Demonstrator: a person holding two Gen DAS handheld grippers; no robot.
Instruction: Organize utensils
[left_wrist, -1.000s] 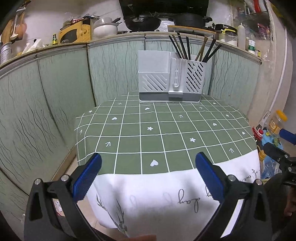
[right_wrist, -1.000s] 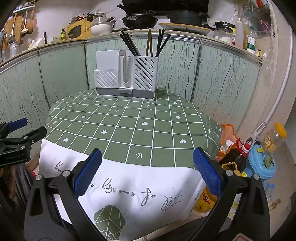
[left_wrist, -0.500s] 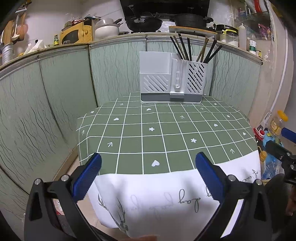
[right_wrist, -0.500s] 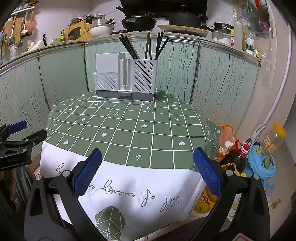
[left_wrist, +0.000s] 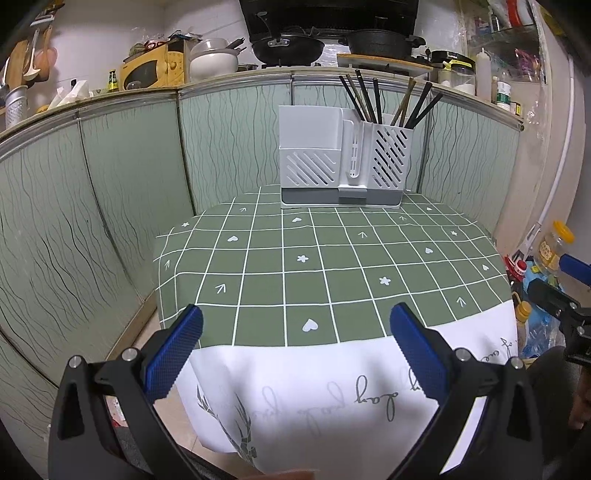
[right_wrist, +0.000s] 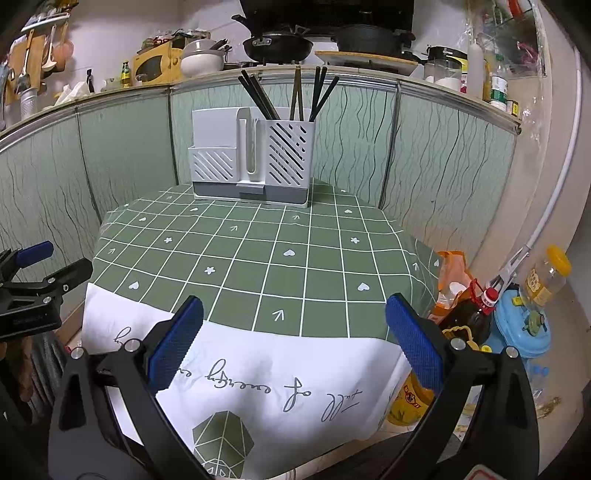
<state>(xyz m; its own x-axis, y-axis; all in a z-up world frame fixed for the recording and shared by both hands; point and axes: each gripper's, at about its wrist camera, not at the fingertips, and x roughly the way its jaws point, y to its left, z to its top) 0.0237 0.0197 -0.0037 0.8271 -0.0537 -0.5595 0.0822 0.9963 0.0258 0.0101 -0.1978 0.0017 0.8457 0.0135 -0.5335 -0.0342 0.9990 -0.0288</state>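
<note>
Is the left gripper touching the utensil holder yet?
Apart. In the left wrist view the open left gripper sits at the near table edge, with bare green tablecloth between it and the utensil holder.

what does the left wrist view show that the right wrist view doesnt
Only the left wrist view: the left tongs up close, wide open and empty, with the right tongs at its right edge. Only the right wrist view: the right tongs up close, open and empty, the orange bag, the dark red-capped bottle and the blue container. Both show the white slotted plastic utensil holder with dark chopsticks in its right compartment, on the green checked tablecloth.
</note>
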